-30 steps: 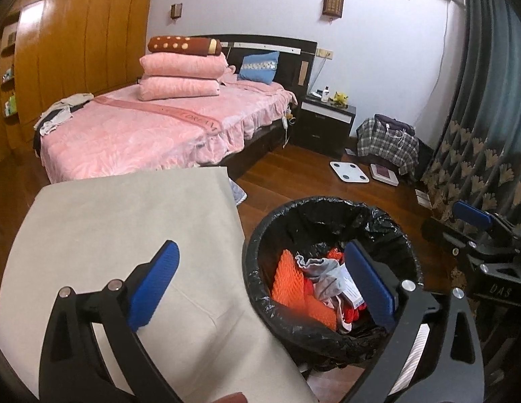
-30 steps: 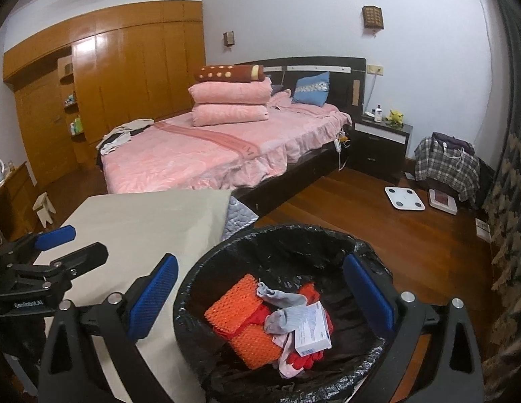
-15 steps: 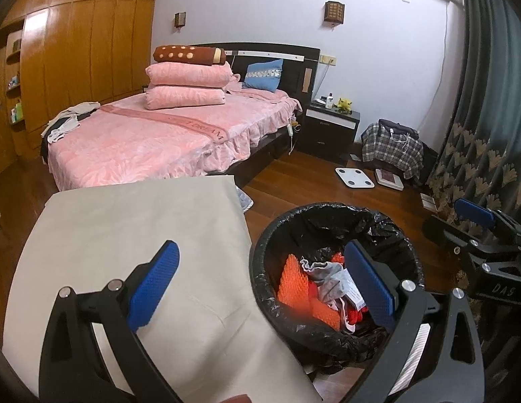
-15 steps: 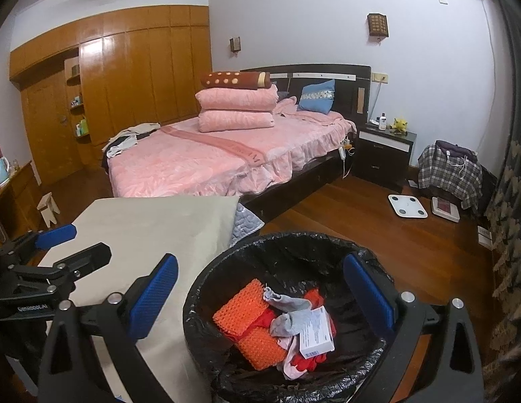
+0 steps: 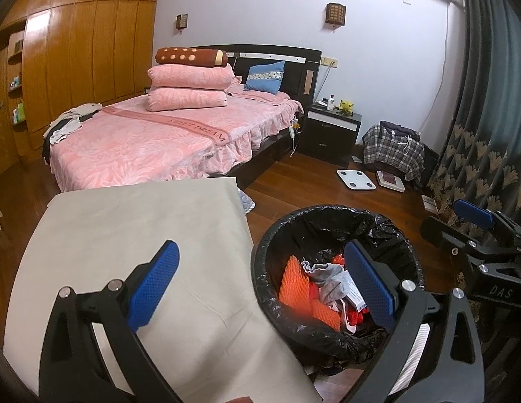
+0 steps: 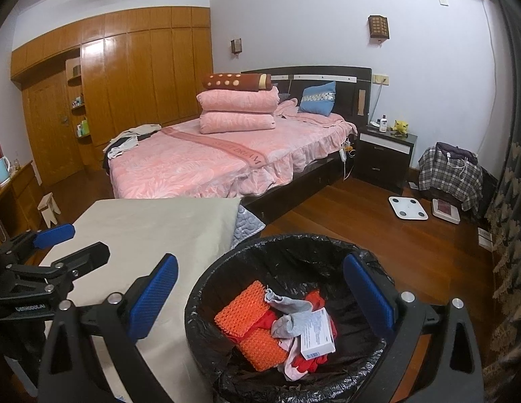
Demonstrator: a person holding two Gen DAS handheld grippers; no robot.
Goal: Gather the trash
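From the left wrist view, the left gripper [image 5: 260, 288] is seen with its blue pads spread wide and nothing held between them. One pad is poised over the beige-covered table [image 5: 126, 235], the other over the black-lined trash bin [image 5: 331, 211], which stands on the wooden floor [image 5: 304, 174] just beside the table's edge. Inside the bin, orange foam netting [image 5: 294, 288], a grey sock [image 5: 331, 277] and a white carton [image 5: 356, 297] are piled together. The right gripper [image 5: 475, 225] is glimpsed at the right, near the curtain [image 5: 485, 117].

From the right wrist view, the right gripper [image 6: 260, 294] is likewise held wide apart and empty above the trash bin [image 6: 294, 241]. The orange foam netting [image 6: 243, 312], grey sock [image 6: 290, 319] and white carton [image 6: 317, 336] are lying in it, the carton on top. The left gripper [image 6: 55, 245] is seen at the left over the table [image 6: 153, 221], its fingers parted. The pink bed [image 6: 210, 161] is seen behind
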